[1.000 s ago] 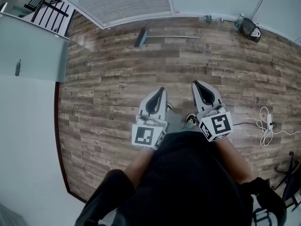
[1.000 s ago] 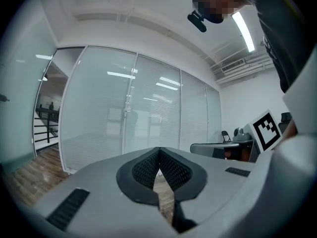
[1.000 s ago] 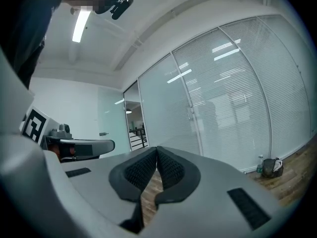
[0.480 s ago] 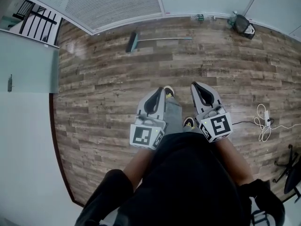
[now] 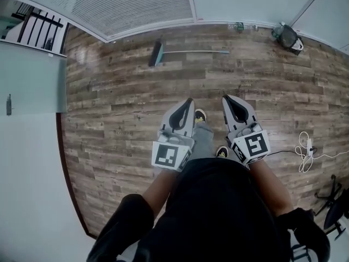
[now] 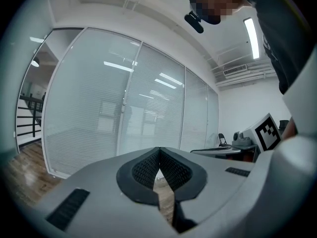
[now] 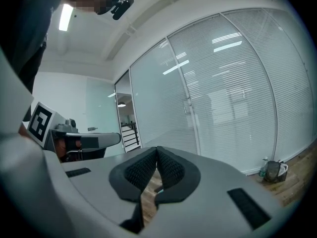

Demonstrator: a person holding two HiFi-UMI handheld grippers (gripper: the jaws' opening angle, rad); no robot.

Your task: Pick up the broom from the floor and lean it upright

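Wood-plank floor (image 5: 125,108) underfoot, glass wall with blinds (image 5: 136,4) running across the far side. Closest in, the person's shoes (image 5: 200,115) are mid-stride between the two grippers. The left gripper (image 5: 188,102) has its jaws pressed together with nothing in them, and the left gripper view (image 6: 158,151) confirms it. The right gripper (image 5: 226,98) is just the same, pads meeting on nothing (image 7: 157,149). Off to the right, a white cable (image 5: 305,149) lies coiled on the planks.

Further out, the broom (image 5: 191,52) lies flat on the floor near the wall's foot, head to the left, well apart from both grippers. Only the head view catches it. The gripper views look level instead, at blinds and ceiling lights (image 6: 251,31). The right one picks out a bag (image 7: 274,171) by the wall.

Against a second ago, the broom sits lower in the head view, and both grippers remain closed.
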